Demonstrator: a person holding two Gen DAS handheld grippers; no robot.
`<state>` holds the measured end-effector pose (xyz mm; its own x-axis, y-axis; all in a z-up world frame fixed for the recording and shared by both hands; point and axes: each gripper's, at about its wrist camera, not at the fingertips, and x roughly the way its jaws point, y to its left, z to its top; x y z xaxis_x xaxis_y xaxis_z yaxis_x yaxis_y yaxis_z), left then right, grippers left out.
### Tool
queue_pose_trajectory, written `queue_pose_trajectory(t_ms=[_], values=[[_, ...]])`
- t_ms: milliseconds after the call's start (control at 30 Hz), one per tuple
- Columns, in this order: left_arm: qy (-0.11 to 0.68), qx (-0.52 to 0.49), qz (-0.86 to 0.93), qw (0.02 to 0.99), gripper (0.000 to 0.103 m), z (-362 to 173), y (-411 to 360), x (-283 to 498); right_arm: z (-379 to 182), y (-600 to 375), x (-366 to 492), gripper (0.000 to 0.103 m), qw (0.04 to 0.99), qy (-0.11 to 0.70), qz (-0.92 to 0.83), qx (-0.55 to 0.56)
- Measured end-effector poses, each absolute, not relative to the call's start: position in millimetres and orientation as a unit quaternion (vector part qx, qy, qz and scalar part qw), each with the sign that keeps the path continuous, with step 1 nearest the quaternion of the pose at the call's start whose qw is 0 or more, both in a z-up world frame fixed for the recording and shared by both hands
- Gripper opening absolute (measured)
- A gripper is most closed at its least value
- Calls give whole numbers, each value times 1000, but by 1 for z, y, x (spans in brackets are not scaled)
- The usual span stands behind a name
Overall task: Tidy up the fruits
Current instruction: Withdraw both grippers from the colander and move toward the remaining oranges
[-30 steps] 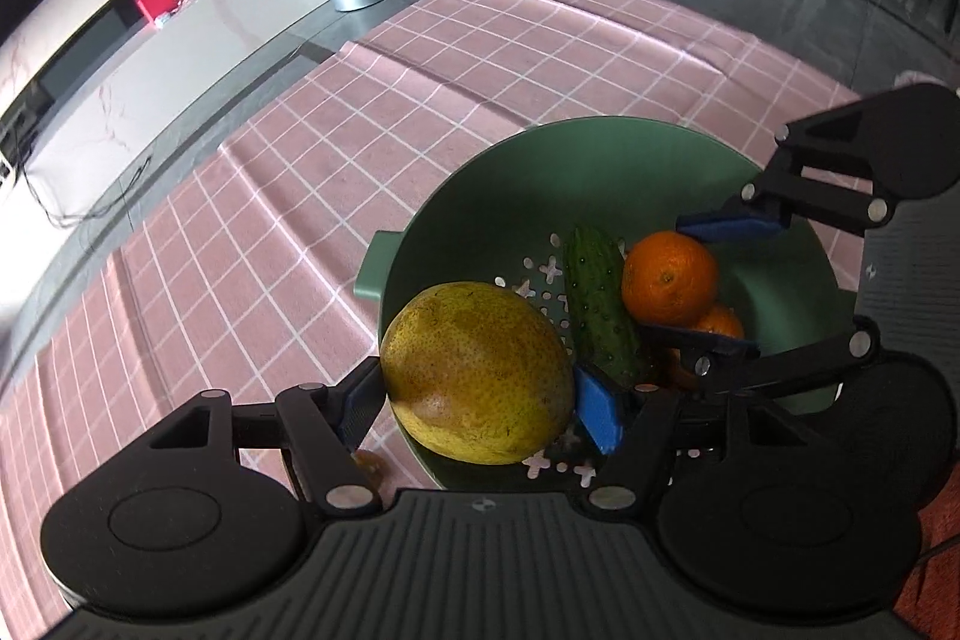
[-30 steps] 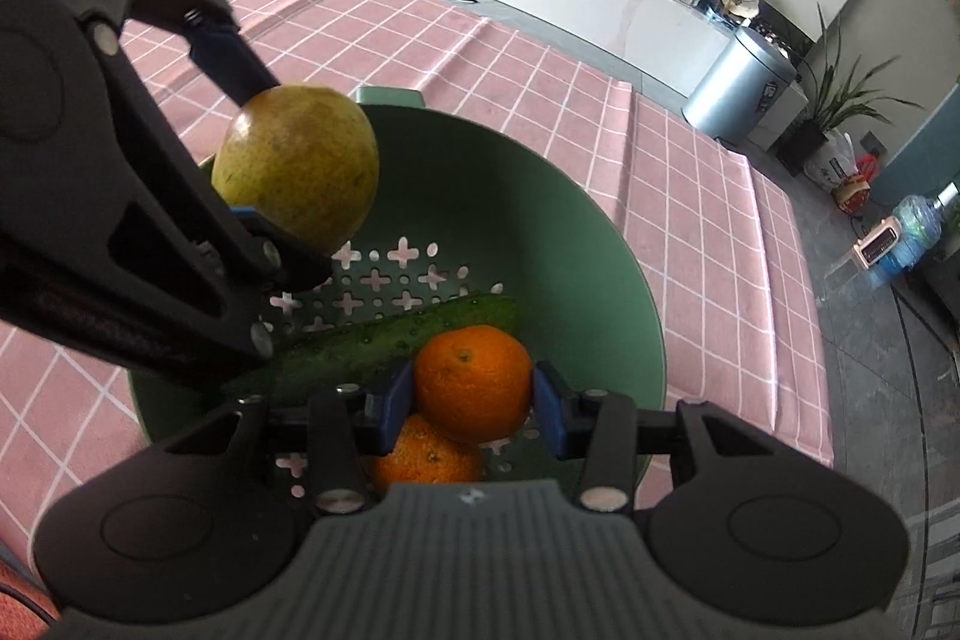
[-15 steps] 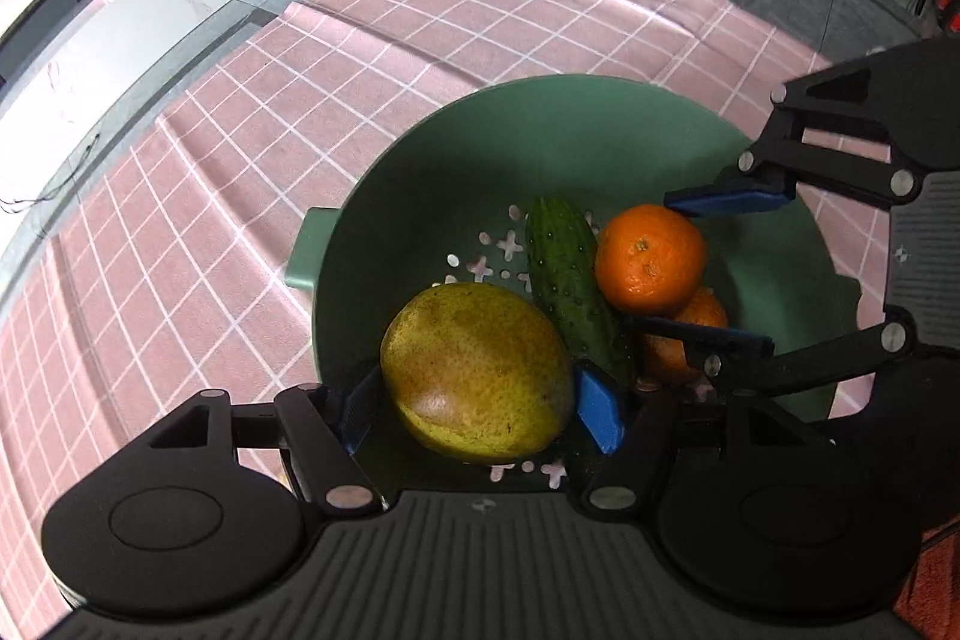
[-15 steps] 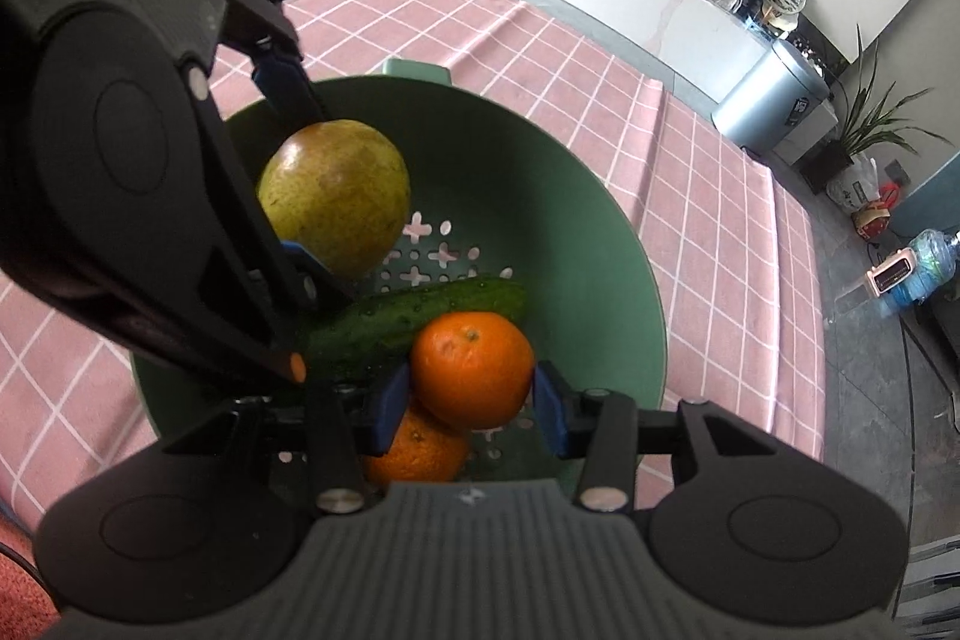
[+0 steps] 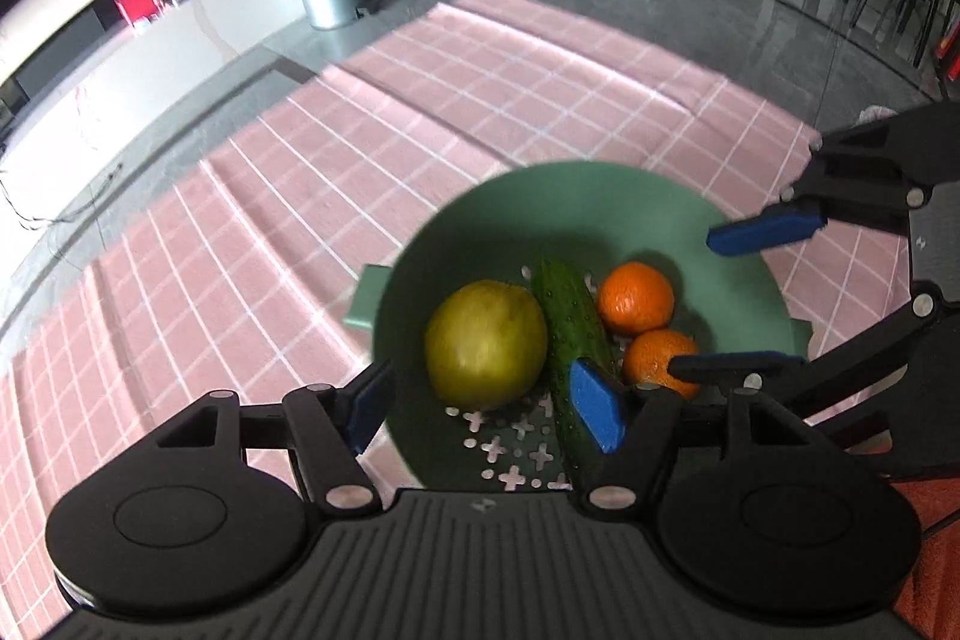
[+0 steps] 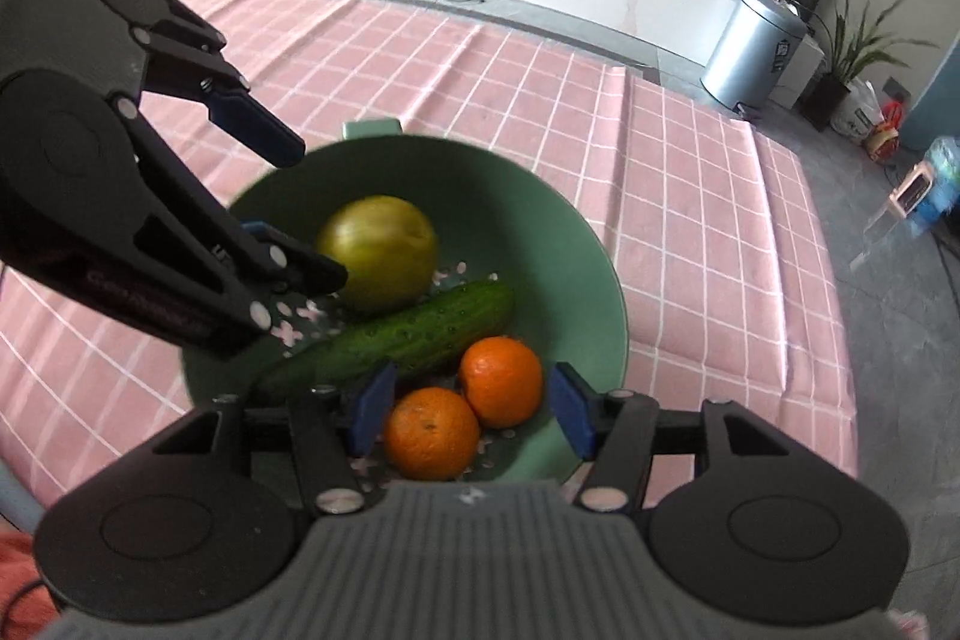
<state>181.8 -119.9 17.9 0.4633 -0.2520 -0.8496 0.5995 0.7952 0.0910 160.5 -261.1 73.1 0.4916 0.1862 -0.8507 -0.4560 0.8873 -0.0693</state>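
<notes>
Both fruits have left the claws since a second ago: the yellow-green fruit point(image 5: 486, 343) and the tangerine point(image 6: 501, 381) now lie in the green colander point(image 5: 600, 196). The left gripper point(image 5: 483, 409) gapes empty; the right gripper point(image 6: 471, 409) is opening, its pads clear of the tangerine. A cucumber point(image 6: 414, 334) lies mid-bowl, with a second tangerine point(image 6: 431, 433) at six o'clock.

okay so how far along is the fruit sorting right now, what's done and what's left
Done: the pear, cucumber and two oranges all lie in the green bowl. In hand: nothing. The left claw is open above the pear, and the right claw is opening over the oranges without pressing either. Left: no loose fruit shows on the cloth, so it looks nearly finished.
</notes>
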Motion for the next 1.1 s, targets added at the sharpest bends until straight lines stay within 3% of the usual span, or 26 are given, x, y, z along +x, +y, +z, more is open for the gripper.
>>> queue_pose_trajectory(t_ms=[333,500,833,1100], values=[[407,136,-238,871,77,62,-74,145,90,-248,107,55,888,428,161,47],[409,116,-217,878,69,67,-44,128,89,-218,80,52,899,402,149,87],[406,88,-192,889,57,37,16,102,70,-161,42,40,912,374,145,82],[418,88,-194,883,55,6,32,106,52,-128,55,33,913,373,163,28]])
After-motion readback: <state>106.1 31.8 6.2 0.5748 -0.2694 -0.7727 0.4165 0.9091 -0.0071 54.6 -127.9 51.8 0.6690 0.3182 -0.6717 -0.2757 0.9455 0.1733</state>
